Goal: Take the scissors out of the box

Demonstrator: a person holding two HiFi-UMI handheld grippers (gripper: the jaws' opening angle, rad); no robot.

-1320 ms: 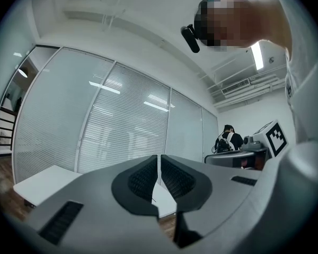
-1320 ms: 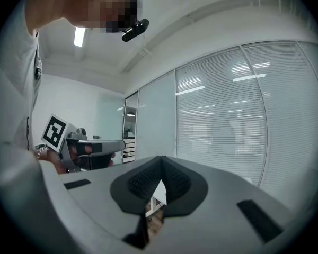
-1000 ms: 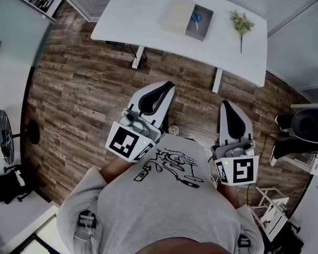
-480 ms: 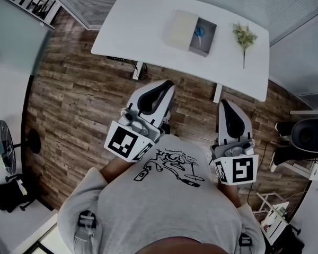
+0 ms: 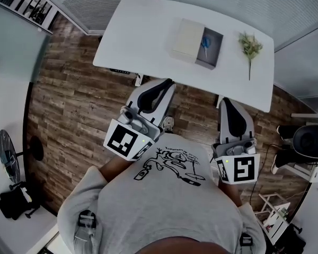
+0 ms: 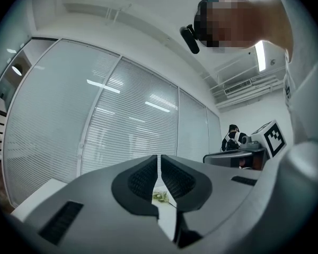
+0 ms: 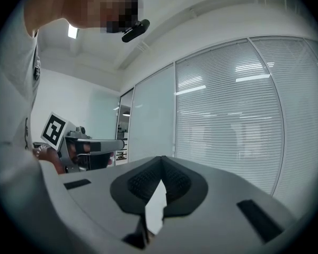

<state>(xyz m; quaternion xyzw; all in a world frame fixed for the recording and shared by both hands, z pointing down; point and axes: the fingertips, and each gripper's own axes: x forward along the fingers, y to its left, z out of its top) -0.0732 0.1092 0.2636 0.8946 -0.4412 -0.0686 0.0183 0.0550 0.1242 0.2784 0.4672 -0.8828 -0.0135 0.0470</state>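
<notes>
Scissors with blue handles (image 5: 205,42) lie inside the open grey box (image 5: 218,51) on the white desk (image 5: 138,36), with a pale flat lid (image 5: 186,38) touching the box. Compared with a second ago, the box sits lower and nearer in the head view, so the person is closing on it. The left hand-held gripper (image 5: 166,82) and right hand-held gripper (image 5: 224,100) are both well short of the box, with their jaws pressed together on nothing. By my judgement, the reach has yet to start.
</notes>
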